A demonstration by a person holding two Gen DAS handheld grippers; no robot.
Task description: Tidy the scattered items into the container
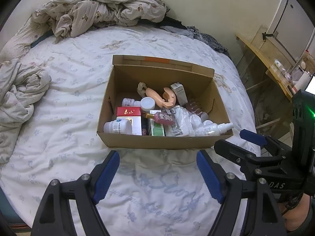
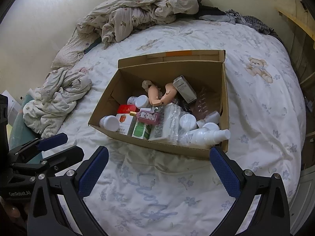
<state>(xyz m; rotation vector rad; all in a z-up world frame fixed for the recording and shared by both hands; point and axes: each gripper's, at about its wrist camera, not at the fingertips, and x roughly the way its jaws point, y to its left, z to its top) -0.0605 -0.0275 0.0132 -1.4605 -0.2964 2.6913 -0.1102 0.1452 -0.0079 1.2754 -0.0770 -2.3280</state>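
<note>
Both grippers, left gripper point(image 1: 157, 177) and right gripper point(image 2: 159, 174), hang wide and empty before full cardboard box point(image 1: 163, 142); task looks done, so check the bedsheet point(image 1: 69, 90) for strays.

An open cardboard box point(image 2: 167, 74) is seen on a bed point(image 2: 256, 106) covered by a pale flowered sheet. Inside the box, a pink bottle point(image 2: 148, 116) lies near the middle, a white spray bottle point(image 2: 206, 135) against the near wall, a white jar point(image 2: 109, 123) in the near left corner. The right tool point(image 2: 159, 171) is held just before the box, its blue pads point(image 2: 92, 173) spread wide with nothing between them. The left tool point(image 2: 49, 147) is seen left of the box. A crumpled blanket point(image 2: 141, 7) lies beyond the box.
</note>
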